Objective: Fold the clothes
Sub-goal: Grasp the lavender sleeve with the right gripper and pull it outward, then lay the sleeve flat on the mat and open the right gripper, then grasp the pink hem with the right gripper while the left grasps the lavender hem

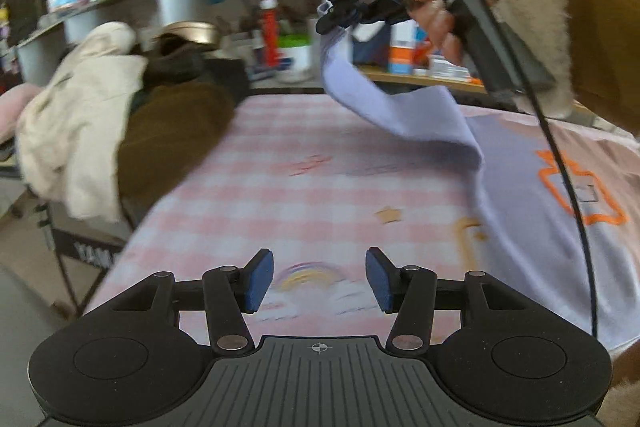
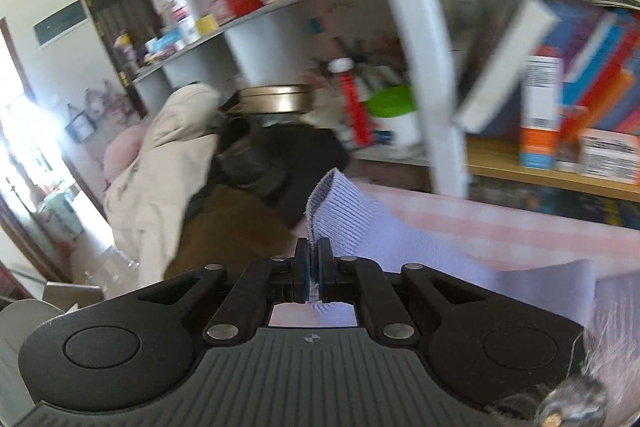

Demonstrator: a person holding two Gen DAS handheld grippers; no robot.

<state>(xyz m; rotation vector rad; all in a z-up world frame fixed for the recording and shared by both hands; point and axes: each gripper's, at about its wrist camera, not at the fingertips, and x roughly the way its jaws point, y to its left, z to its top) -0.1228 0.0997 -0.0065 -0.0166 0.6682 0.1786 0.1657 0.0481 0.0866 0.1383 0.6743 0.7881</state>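
My right gripper (image 2: 313, 259) has its fingers clamped on the ribbed cuff of the lilac shirt (image 1: 528, 195), sleeve lifted above the bench (image 1: 280, 163). The shirt's body lies flat on the bench's right side. My left gripper (image 1: 319, 277) hovers low, fingers spread wide, holding nothing. Coats (image 1: 80, 131) heaped at far left.

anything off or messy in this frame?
Nothing damaged or spilled. Oddities: a loose heap of coats slumps over the far left edge of the checked table cover, unfolded. The right gripper pinches the lavender sweatshirt by its ribbed cuff, sleeve lifted; the left gripper hangs open, idle.
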